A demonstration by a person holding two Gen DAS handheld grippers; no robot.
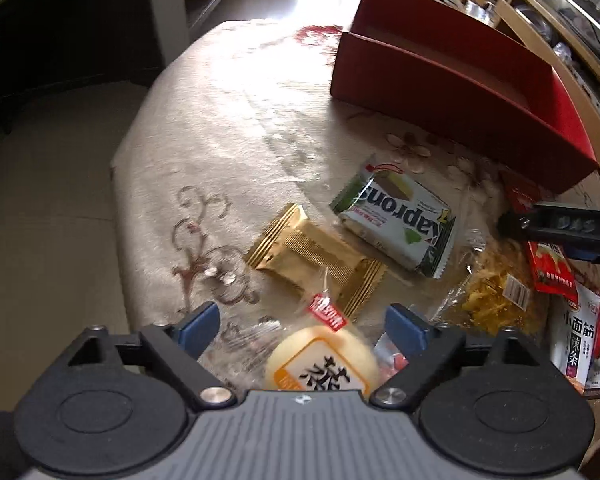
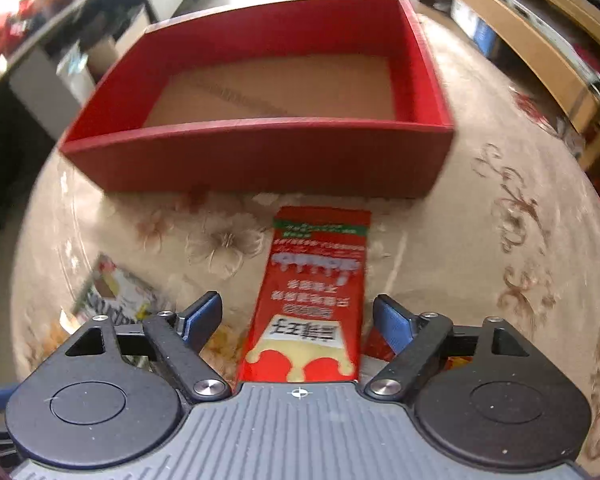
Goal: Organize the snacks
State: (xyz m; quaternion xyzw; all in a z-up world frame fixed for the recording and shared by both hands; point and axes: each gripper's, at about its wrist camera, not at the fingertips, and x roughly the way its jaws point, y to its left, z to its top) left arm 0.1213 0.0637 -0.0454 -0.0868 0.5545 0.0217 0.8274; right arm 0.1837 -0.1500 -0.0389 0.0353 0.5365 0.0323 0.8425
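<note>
Round bun packet [image 1: 324, 360] between spread left tool [image 1: 302, 326] blades, red packet [image 2: 312, 300] between spread right tool [image 2: 298, 316] blades

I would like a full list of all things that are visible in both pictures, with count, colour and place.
red box: 1, red walls, brown floor, far side of the table, nothing visible inside
red packet: 1, red and cream, between the right fingers, not gripped
round cake: 1, pale yellow in clear wrap, between the left fingers
gold packet: 1, gold, table centre
Kaprons packet: 1, green and white, beyond the gold packet
yellow snack bag: 1, clear bag, right of the cake
white packet: 1, white, right edge
tablecloth: 1, beige, floral
left hand-held gripper: 1, black, blue fingers, open
right hand-held gripper: 1, same, open
</note>
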